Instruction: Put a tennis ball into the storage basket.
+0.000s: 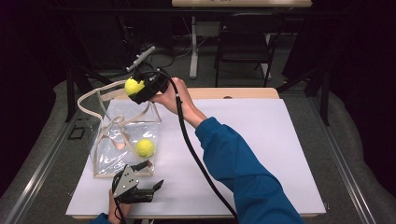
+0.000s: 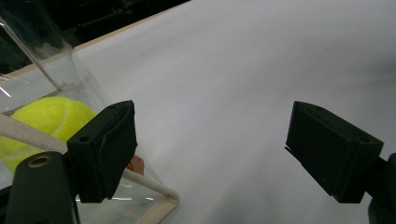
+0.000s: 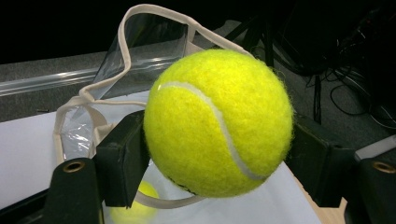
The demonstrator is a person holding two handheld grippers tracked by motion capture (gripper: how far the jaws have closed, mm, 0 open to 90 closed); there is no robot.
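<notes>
— Yellow felt, was it? How far had the packing got?

— One tennis ball (image 1: 145, 148) already lay inside the clear bag (image 1: 114, 154) on the worktop (image 1: 261, 140). The second ball (image 3: 218, 122), fuzzy with a white seam, sat clenched in the right gripper (image 3: 218, 140), held above the bag's open top, so dropping it in was left, I'd judge.

— And the other hand?

— The left gripper (image 2: 212, 149) waited beside the bag, jaws spread wide, grasping nothing.
</notes>
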